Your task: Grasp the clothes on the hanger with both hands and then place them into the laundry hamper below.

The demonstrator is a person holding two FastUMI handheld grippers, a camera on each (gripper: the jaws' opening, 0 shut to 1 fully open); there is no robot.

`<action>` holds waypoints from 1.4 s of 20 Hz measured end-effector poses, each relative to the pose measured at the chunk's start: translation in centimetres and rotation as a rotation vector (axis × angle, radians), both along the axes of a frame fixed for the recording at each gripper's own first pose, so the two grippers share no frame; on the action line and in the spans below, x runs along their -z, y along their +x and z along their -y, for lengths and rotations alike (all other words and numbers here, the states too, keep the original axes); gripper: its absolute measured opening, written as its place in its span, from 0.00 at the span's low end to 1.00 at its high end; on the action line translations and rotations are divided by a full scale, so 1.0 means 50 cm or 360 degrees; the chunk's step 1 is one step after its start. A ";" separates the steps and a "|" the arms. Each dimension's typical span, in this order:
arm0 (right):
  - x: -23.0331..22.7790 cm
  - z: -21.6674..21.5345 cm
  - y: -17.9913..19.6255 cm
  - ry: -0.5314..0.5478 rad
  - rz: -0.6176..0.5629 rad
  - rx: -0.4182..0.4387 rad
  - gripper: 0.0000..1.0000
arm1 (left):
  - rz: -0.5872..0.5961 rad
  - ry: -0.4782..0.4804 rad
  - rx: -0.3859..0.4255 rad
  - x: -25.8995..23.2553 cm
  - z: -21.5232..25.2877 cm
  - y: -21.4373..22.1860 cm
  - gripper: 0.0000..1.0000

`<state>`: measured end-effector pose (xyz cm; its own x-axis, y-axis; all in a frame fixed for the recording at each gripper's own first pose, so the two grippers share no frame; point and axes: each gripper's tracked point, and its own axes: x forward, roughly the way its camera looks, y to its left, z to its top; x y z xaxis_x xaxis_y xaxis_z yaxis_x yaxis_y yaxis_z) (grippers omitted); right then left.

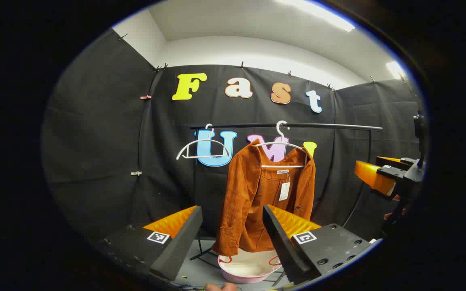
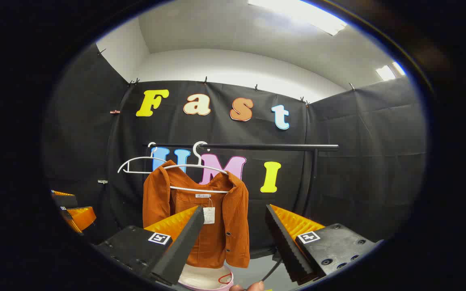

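My left claw (image 1: 233, 238) is spread wide with nothing in it, and so is my right claw (image 2: 235, 238); I judge this to be the approach step, before any grasp. Ahead of the left claw, between its fingers and a little above, hangs the orange jacket (image 1: 257, 202) on a white hanger (image 1: 280, 144) from the black rail (image 1: 289, 126). From the right claw it sits ahead and to the left. An empty hanger (image 1: 202, 147) hangs beside it. Below the jacket waits the pink hamper (image 1: 249, 268). Next I would bring both claws forward to the shoulders, pinch the cloth, lift it off, then lower.
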<state>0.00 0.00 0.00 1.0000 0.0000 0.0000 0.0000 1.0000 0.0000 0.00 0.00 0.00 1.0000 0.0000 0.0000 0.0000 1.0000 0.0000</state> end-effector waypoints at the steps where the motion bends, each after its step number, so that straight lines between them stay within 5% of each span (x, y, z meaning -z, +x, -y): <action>1: -0.006 0.004 -0.004 0.0011 0.0015 0.0007 0.98 | 0.0002 0.0004 0.0002 0.002 -0.001 0.001 0.98; 12: -0.003 0.031 0.020 0.0090 0.0045 0.0069 0.97 | 0.0055 0.0034 0.0045 -0.013 0.022 0.093 0.95; 28: 0.122 0.032 0.347 0.0190 -0.0018 -0.0151 0.97 | 0.0118 0.0086 -0.0054 -0.041 0.145 0.421 0.95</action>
